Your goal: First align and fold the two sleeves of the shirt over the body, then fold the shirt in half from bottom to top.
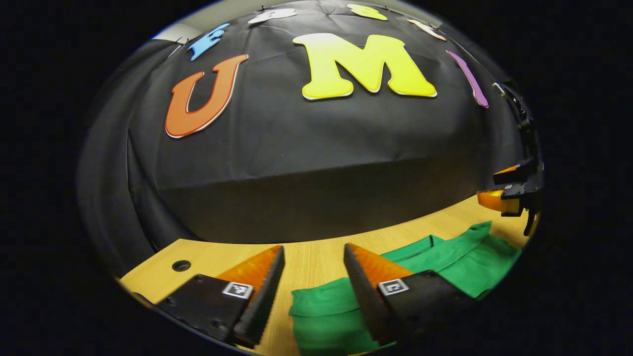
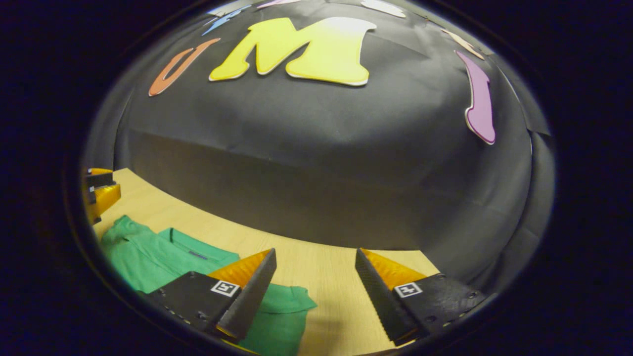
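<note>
Half-hidden shirt (image 1: 445,257) behind gripper fingers (image 1: 368,291)

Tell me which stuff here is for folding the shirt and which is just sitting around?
For the job:
green shirt, lying flat on the table
left gripper, open above the shirt's sleeve end
right gripper, open by the other sleeve

Just there:
wooden table
round hole in the table
black cloth wall
</note>
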Demonstrator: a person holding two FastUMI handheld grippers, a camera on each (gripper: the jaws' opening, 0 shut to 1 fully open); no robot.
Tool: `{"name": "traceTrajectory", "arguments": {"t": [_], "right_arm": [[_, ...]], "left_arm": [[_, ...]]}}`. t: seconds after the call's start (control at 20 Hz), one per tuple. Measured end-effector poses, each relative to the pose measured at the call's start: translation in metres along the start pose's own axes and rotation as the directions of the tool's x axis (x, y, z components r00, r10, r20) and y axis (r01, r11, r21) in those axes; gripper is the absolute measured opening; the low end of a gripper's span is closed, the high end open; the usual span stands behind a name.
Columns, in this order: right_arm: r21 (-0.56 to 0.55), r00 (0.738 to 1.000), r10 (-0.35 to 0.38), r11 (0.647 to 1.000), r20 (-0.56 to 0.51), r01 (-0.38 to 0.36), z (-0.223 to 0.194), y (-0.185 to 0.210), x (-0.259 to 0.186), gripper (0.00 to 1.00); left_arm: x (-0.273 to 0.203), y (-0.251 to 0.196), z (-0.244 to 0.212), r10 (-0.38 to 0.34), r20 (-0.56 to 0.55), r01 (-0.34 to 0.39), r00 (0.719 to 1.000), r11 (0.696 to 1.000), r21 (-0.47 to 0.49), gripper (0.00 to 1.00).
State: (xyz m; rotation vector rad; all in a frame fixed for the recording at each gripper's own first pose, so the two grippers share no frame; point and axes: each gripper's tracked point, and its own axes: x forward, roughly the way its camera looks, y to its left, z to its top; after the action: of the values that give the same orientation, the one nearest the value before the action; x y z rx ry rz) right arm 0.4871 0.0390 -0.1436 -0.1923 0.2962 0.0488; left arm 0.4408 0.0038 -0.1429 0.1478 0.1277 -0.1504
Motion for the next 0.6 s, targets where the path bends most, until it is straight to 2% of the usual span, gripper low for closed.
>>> {"name": "traceTrajectory", "arguments": {"t": [0.05,0.1,0.15,0.3,0.5,0.6], "right_arm": [[0.026,1.000,0.015,1.000,0.001,-0.015,0.003,0.000,-0.008,0.96],[0.059,1.000,0.025,0.998,0.003,-0.025,0.009,-0.001,-0.018,0.99],[0.086,1.000,0.028,0.996,0.005,-0.029,0.015,-0.004,-0.029,0.95],[0.115,0.999,0.039,0.993,0.030,-0.042,0.030,-0.011,-0.068,0.95],[0.158,0.997,0.033,0.987,0.064,-0.043,0.048,-0.025,-0.127,0.98],[0.175,0.996,0.045,0.983,0.081,-0.059,0.055,-0.029,-0.160,0.95]], "left_arm": [[-0.005,-0.003,0.001,-0.007,-0.018,0.007,1.000,1.000,-0.010,1.00],[-0.013,-0.001,0.003,0.011,-0.029,-0.012,1.000,1.000,-0.009,0.98],[-0.022,0.004,0.006,0.040,-0.030,-0.040,0.999,0.999,0.004,0.99],[-0.058,0.009,0.027,0.086,-0.013,-0.085,0.996,0.996,0.026,0.99],[-0.116,0.002,0.059,0.093,0.003,-0.094,0.996,0.995,0.021,0.98],[-0.147,-0.008,0.073,0.091,0.013,-0.091,0.996,0.996,0.002,0.98]]}}
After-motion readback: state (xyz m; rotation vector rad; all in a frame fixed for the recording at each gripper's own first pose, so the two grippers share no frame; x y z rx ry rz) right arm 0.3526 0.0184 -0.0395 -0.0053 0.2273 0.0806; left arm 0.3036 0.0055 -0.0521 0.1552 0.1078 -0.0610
